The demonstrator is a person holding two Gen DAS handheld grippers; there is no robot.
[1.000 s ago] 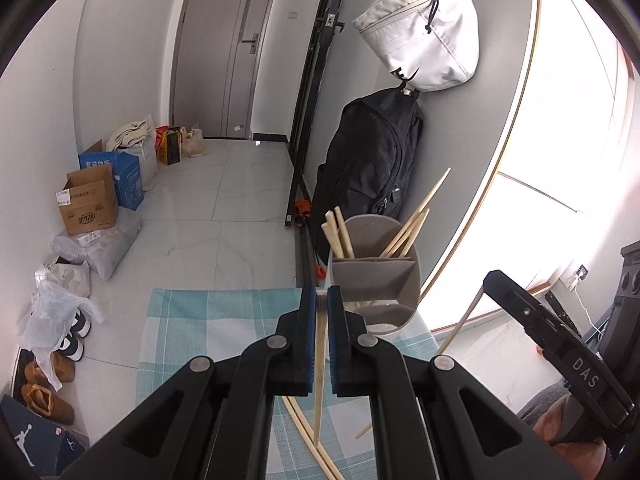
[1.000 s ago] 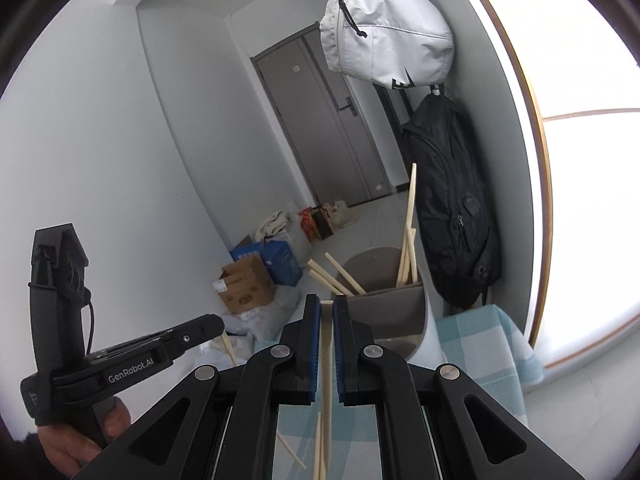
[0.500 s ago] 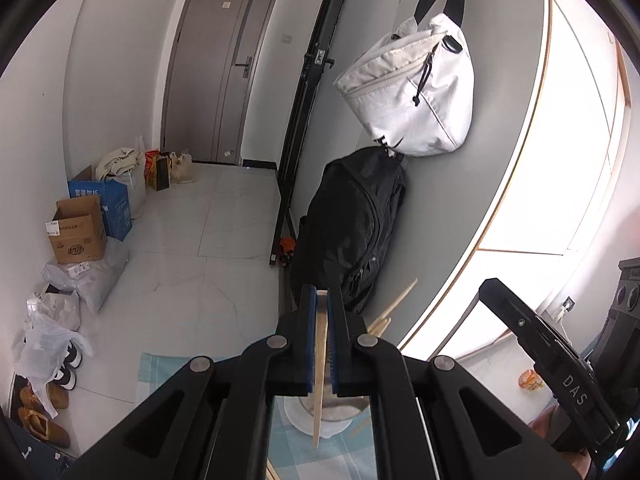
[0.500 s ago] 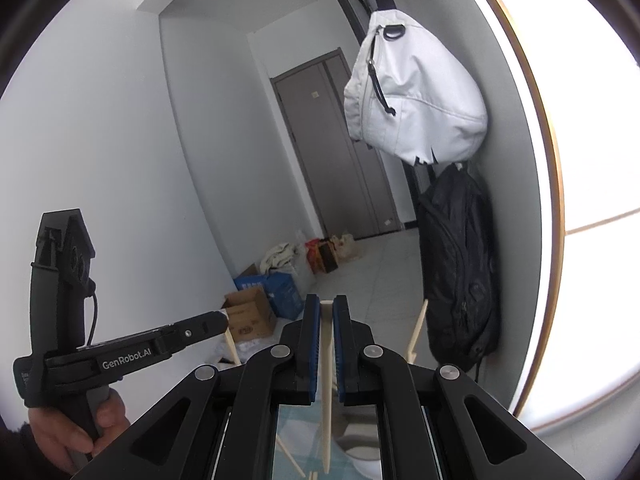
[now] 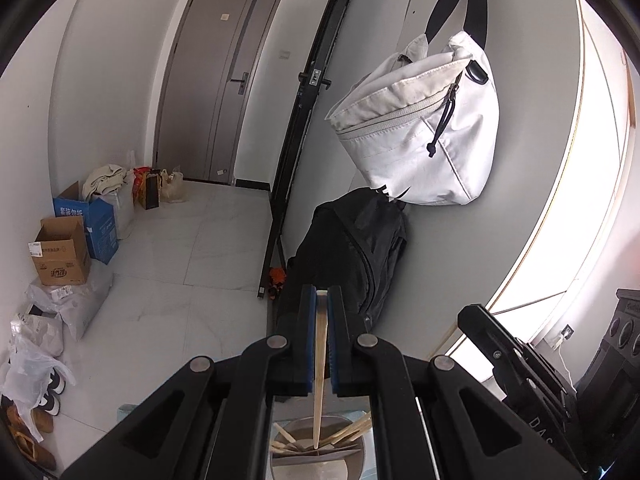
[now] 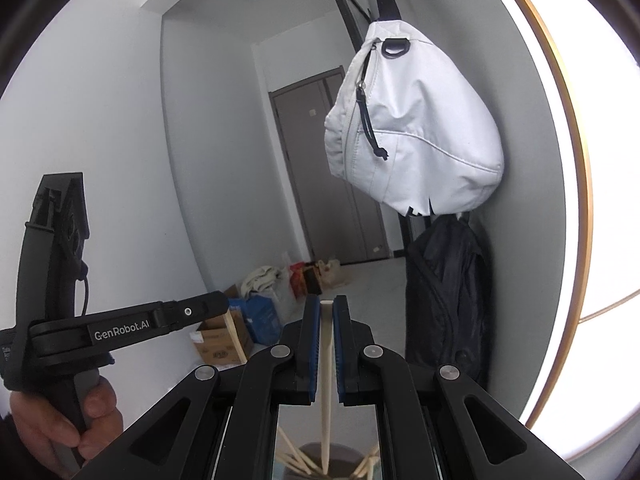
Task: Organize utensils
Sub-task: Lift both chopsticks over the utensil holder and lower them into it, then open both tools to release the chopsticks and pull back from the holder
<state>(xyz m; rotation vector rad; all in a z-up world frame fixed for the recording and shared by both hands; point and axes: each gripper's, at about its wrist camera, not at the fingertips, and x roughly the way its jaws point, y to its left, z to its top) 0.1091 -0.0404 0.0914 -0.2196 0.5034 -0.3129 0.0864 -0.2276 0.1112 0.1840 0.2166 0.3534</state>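
Two views are showing one chopstick each. Left wrist: the left tongs (image 5: 322,300) are pinching a chopstick (image 5: 319,384) that is hanging down over the holder (image 5: 356,465), where more sticks (image 5: 348,434) are leaning. A white bag (image 5: 424,128) is hanging on the wall. Right wrist: the right tongs (image 6: 327,308) are pinching a pale chopstick (image 6: 326,380), its tip pointing into the holder (image 6: 316,449) below.
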